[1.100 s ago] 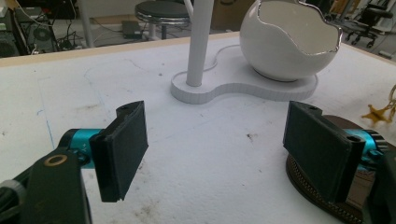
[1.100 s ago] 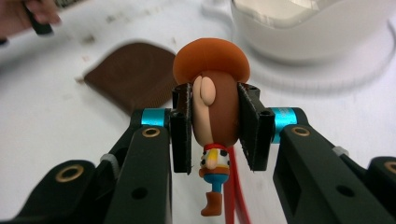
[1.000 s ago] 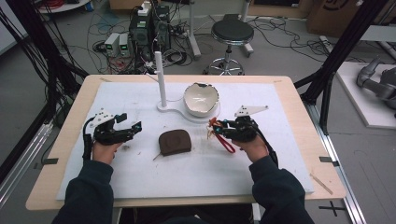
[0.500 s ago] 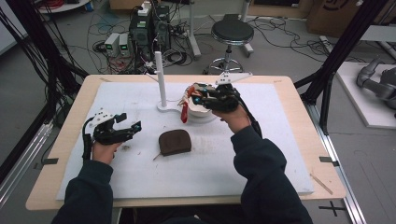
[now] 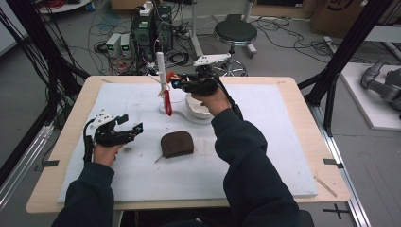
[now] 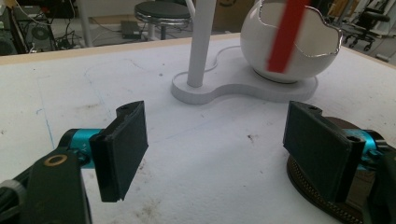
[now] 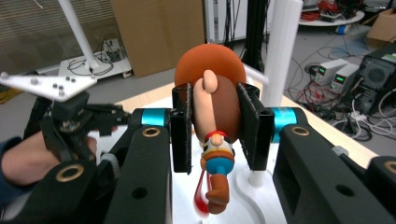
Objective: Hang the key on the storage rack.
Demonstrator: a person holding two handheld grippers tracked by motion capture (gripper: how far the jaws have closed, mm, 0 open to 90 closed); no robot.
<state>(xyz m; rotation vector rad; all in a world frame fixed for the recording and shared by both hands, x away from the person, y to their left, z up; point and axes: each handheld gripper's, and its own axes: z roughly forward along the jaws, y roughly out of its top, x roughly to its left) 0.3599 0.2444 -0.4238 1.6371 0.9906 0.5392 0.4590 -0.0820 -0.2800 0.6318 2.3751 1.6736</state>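
My right gripper (image 5: 176,83) is held high at the back of the table, beside the white post (image 5: 161,70). It is shut on a small toy figure (image 7: 210,105) with a round orange-brown head. A red strap (image 5: 168,102) hangs from the toy, in front of the post's base. To the right of the post a white eggshell-shaped bowl (image 5: 199,109) stands on the same white base. My left gripper (image 5: 122,132) rests low at the front left, open and holding nothing. In the left gripper view the wide-apart jaws frame the post (image 6: 201,42), the bowl (image 6: 299,51) and the strap (image 6: 285,35).
A brown round pouch (image 5: 177,144) lies on the white mat (image 5: 265,142) in the middle, between the two arms. In the left gripper view it (image 6: 310,179) sits just behind the right-hand jaw. A black stool (image 5: 235,33) and cables stand beyond the table's far edge.
My right gripper has carried the toy and its red strap from right of the pouch up and leftward, past the bowl to the white post. The left gripper has stayed put.
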